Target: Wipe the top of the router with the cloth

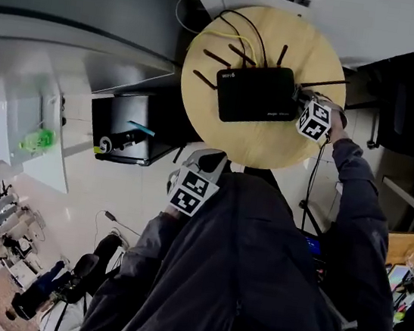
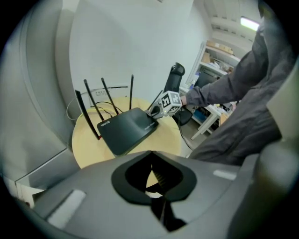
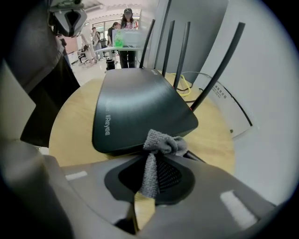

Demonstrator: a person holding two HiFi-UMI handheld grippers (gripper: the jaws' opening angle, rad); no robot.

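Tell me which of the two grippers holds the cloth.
The right gripper: the grey cloth is pinched between its jaws, by the router. The left gripper holds nothing.

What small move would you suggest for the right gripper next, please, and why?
Probably slide the right gripper forward over the router, since its jaws pinch the cloth bunched at the router's near edge, with the whole top ahead.

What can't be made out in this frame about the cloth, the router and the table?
- Head view: the cloth is hidden by the right gripper, so its contact with the router is unseen.
- Right gripper view: the cloth covers the router's near edge; the jaws hide part of the cloth.
- Left gripper view: the body of the left gripper blocks the near part of the table.
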